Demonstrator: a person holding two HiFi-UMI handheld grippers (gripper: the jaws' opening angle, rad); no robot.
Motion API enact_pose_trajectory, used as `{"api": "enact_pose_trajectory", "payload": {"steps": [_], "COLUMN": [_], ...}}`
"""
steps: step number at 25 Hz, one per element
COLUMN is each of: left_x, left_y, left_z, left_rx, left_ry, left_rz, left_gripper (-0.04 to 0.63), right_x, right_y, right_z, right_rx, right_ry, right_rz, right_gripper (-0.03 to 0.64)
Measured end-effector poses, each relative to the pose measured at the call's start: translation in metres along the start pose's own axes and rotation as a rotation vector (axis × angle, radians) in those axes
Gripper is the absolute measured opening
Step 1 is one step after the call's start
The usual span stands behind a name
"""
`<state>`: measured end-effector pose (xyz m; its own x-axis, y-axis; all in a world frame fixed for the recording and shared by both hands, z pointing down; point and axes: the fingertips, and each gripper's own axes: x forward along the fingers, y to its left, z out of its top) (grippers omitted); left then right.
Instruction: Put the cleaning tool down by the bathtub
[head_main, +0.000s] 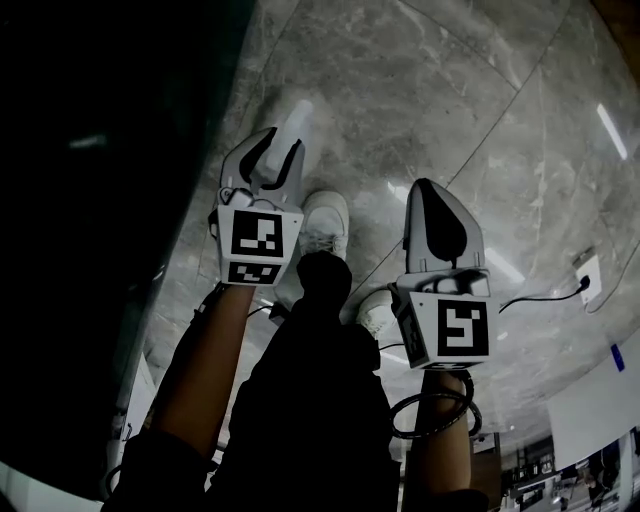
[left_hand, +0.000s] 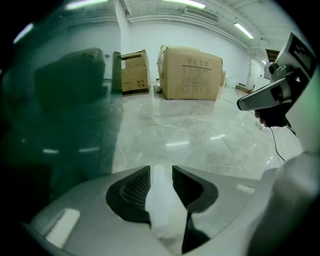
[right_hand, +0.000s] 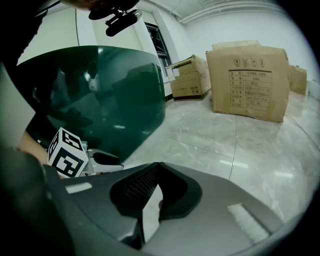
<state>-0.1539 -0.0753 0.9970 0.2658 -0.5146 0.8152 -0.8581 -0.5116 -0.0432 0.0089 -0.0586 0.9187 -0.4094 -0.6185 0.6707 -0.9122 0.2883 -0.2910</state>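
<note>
My left gripper (head_main: 272, 152) is shut on a white cleaning tool (head_main: 297, 122) whose end sticks out past the jaws over the grey marble floor. In the left gripper view the pale tool (left_hand: 161, 202) runs between the two dark pads, with the left gripper (left_hand: 161, 172) shut on it. The dark green bathtub (head_main: 100, 200) fills the left side, close beside that gripper, and its wall (left_hand: 60, 125) rises at left. My right gripper (head_main: 432, 195) hangs to the right, shut and holding nothing. Its jaw tips meet in the right gripper view (right_hand: 156, 167).
The person's white shoes (head_main: 325, 222) stand on the floor beneath the grippers. A cable and floor socket (head_main: 585, 280) lie at the right. Cardboard boxes (left_hand: 192, 72) stand at the far end of the room, and the same boxes (right_hand: 247, 80) also show beyond the tub (right_hand: 100, 95).
</note>
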Motion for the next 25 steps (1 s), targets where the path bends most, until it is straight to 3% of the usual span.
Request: {"api": "enact_pose_trajectory", "payload": {"steps": [9, 14, 25], "left_x": [-0.043, -0.065, -0.119], "left_y": [-0.002, -0.010, -0.019], "left_z": [0.051, 0.083, 0.138], "left_rx": [-0.055, -0.032, -0.067], "left_ry": [-0.032, -0.053, -0.081], "left_rz": [0.023, 0.012, 0.003], "left_gripper": [0.100, 0.060, 0.011], "right_x": [-0.034, -0.055, -0.100], "right_y": [0.021, 0.030, 0.040], "right_z": [0.057, 0.084, 0.135], "right_rx": [-0.039, -0.022, -0.062], "right_ry": [-0.020, -0.038, -0.038], "right_rz": [0.011, 0.013, 0.007], "right_gripper": [0.014, 0.014, 0.014]}}
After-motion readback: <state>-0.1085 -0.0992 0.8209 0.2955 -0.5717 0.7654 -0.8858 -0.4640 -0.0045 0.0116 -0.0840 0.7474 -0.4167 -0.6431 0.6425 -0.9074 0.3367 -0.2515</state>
